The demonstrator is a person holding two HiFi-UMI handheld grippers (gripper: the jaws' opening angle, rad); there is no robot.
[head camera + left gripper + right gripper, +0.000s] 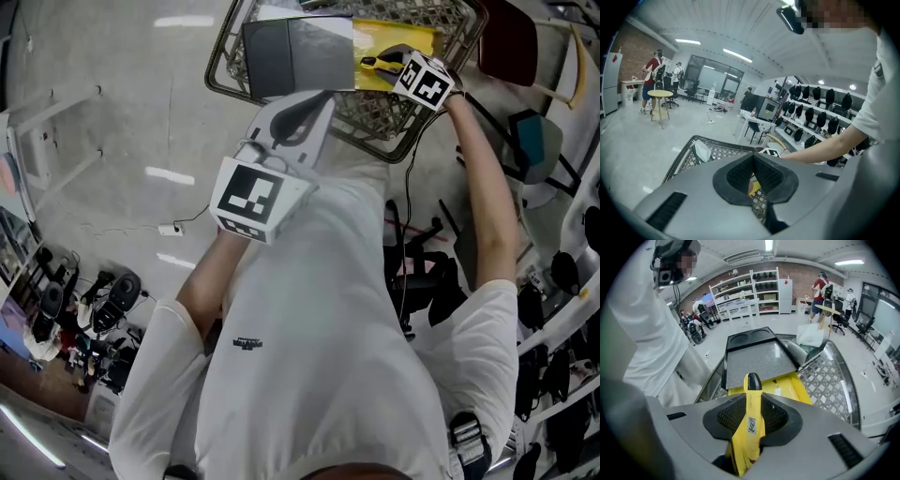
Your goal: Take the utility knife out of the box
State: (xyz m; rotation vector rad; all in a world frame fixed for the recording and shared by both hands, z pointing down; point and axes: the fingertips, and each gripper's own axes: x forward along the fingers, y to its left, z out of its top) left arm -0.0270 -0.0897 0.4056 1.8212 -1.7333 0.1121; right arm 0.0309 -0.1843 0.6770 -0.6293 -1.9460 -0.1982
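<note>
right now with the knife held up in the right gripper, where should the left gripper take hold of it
Probably the black-tipped end, which sticks out past the pads of the right gripper and is the only free part of the utility knife. Bring the left gripper in from beyond that tip, its shut jaws opened first, and close across the flat sides of the slim yellow body.

In the metal wire-mesh basket, the flat grey rectangular tray lies directly left of the yellow cardboard box. The yellow plastic utility knife sits between the right gripper's jaws above that box. The left gripper hangs over the basket's near rim.
</note>
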